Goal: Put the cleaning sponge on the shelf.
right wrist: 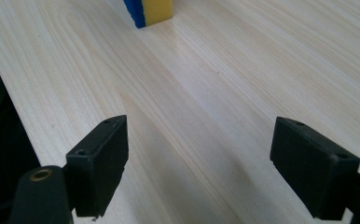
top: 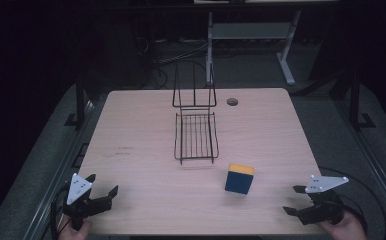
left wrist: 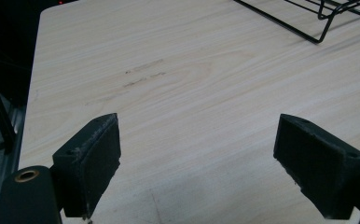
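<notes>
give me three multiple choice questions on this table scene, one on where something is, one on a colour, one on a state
1. Where does the sponge block stand relative to the wire rack?
A. inside it
B. nearer the person and to its right
C. behind it

2. What colour is the block's top layer?
A. yellow
B. red
C. white

3. How do the jaws of the right hand-held gripper stand?
A. closed on the block
B. closed on nothing
C. open, nothing between them

Answers:
1 B, the high view shows it on bare table past the rack's near right corner.
2 A, yellow over blue.
3 C, the right gripper view shows wood between the spread jaws.
</notes>
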`<state>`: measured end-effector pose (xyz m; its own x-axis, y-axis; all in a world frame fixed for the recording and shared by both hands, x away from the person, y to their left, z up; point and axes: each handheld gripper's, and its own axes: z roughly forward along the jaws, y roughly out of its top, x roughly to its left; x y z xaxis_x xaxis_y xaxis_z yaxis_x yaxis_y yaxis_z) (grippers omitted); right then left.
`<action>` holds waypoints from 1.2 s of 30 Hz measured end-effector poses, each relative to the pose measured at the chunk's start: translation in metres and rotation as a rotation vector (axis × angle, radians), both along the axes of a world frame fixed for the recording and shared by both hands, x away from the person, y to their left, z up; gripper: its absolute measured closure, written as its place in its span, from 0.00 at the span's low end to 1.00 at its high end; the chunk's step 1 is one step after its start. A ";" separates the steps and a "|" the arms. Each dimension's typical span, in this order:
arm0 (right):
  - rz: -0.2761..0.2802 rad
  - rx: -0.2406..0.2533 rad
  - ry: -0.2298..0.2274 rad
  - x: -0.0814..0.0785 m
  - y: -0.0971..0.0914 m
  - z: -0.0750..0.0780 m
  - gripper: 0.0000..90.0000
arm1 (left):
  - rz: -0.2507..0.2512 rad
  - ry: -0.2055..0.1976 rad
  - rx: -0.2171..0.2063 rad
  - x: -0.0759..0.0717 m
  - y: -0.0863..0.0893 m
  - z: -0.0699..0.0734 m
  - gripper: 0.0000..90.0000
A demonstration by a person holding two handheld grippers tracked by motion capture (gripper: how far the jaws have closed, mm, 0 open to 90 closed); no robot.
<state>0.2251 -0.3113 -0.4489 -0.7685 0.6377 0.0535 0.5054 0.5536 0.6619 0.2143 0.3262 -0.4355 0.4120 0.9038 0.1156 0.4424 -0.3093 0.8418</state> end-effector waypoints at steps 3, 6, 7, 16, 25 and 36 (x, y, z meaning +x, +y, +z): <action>0.008 -0.007 -0.003 0.001 0.002 0.001 0.21 | 0.002 -0.001 0.000 0.000 0.000 0.000 0.16; 0.032 -0.008 -0.001 0.002 0.005 0.002 0.21 | 0.001 -0.003 -0.001 0.000 -0.001 0.000 0.16; 0.038 -0.008 0.005 0.002 0.008 0.004 0.21 | 0.000 -0.006 -0.003 -0.001 -0.001 0.000 0.16; 0.094 -0.013 -0.016 0.010 0.023 0.017 0.21 | -0.003 -0.008 -0.001 -0.002 -0.002 0.001 0.16; 0.128 -0.021 -0.013 0.016 0.035 0.020 0.21 | -0.005 -0.004 0.004 -0.001 -0.002 0.001 0.16; 0.183 -0.032 -0.019 0.024 0.053 0.029 0.21 | 0.000 -0.007 -0.001 -0.001 -0.001 0.001 0.16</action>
<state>0.2490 -0.2581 -0.4202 -0.8726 0.4881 0.0198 0.3819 0.6563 0.6507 0.2131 0.3251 -0.4342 0.4111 0.9039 0.1180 0.4364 -0.3088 0.8451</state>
